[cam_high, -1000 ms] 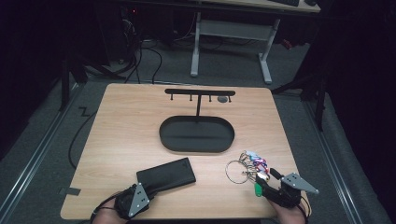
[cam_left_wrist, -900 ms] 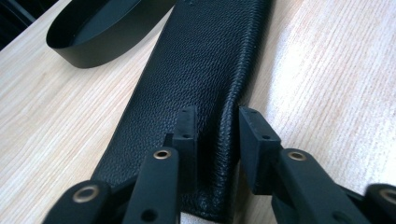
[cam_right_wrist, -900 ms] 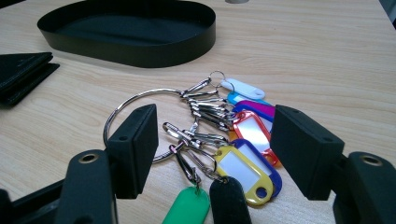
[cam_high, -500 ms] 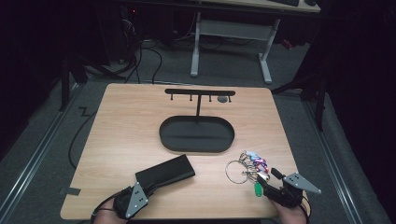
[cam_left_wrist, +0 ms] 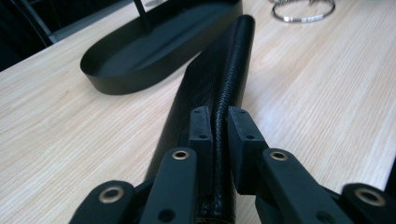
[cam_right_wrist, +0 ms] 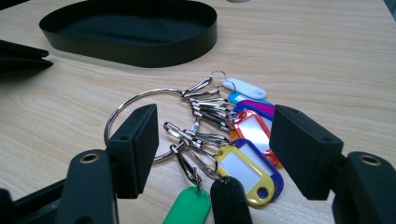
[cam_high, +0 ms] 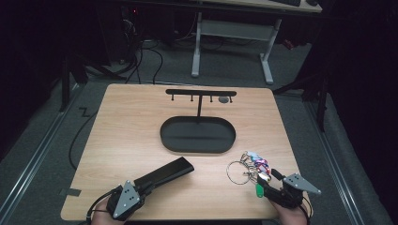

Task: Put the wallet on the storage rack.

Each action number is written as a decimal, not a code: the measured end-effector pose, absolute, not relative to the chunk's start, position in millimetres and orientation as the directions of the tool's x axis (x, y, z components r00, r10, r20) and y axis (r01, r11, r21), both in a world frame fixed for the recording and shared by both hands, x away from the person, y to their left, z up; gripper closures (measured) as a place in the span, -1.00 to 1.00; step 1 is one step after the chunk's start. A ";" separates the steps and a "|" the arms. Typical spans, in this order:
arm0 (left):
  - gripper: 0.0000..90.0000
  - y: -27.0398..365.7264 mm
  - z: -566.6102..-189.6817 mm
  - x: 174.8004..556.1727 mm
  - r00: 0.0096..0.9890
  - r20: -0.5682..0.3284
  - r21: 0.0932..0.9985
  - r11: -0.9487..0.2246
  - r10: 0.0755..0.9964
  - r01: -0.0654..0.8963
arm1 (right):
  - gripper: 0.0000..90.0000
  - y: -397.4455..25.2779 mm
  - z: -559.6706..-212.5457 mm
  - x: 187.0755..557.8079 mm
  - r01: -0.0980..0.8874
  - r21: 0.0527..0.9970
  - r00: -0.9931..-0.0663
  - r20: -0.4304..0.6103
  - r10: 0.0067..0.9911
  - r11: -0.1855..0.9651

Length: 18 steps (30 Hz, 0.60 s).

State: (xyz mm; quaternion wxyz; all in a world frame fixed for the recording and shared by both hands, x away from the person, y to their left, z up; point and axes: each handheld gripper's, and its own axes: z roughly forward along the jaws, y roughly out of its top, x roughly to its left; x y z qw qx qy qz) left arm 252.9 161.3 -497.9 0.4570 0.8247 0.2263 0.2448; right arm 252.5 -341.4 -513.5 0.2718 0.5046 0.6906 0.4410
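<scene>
Left gripper [cam_left_wrist: 219,128] clenched on the stitched edge of the black case [cam_high: 162,175], lying flat just in front of the oval tray [cam_high: 197,135]. Right gripper [cam_right_wrist: 212,149] spread wide, straddling the key ring with coloured tags [cam_right_wrist: 219,135], near the tray's front right.

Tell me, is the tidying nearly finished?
Hardly begun. The black oval tray holds nothing yet. The left claw is clamped on the long black leather case. The open right claw frames the metal ring of coloured key tags, ungrabbed on the wooden table.
</scene>
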 end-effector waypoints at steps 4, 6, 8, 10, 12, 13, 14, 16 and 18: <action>0.81 163.0 -495.2 251.7 0.784 0.180 0.872 -0.466 0.594 0.153 | -0.26 -340.8 -514.5 252.9 0.461 0.882 -0.343 0.071 0.937 0.102; 0.81 162.8 -492.8 250.4 0.784 0.168 0.879 -0.452 0.597 0.156 | -0.26 -340.6 -515.3 253.6 0.466 0.879 -0.342 0.076 0.937 0.098; 0.82 162.9 -490.0 249.3 0.786 0.158 0.882 -0.444 0.597 0.160 | -0.27 -340.5 -515.7 254.3 0.467 0.878 -0.344 0.074 0.936 0.102; 0.82 162.7 -489.0 248.9 0.784 0.152 0.885 -0.437 0.602 0.164 | -0.27 -340.4 -515.6 254.6 0.467 0.878 -0.345 0.074 0.936 0.103; 0.82 164.2 -486.9 249.2 0.783 0.118 0.893 -0.411 0.611 0.186 | -0.27 -340.5 -514.7 254.6 0.463 0.880 -0.348 0.069 0.935 0.107; 0.82 165.1 -486.5 249.7 0.783 0.103 0.896 -0.400 0.613 0.195 | -0.27 -340.8 -514.5 254.4 0.462 0.880 -0.348 0.070 0.935 0.106; 0.82 166.1 -486.1 250.2 0.783 0.094 0.899 -0.391 0.615 0.199 | -0.27 -341.3 -514.5 254.3 0.462 0.880 -0.348 0.069 0.935 0.107; 0.82 167.9 -484.8 250.8 0.782 0.072 0.903 -0.373 0.620 0.212 | -0.26 -341.6 -514.1 253.9 0.464 0.880 -0.345 0.070 0.936 0.105; 0.82 168.5 -483.3 250.3 0.782 0.067 0.905 -0.368 0.620 0.215 | -0.26 -341.7 -513.6 253.2 0.462 0.881 -0.344 0.070 0.936 0.104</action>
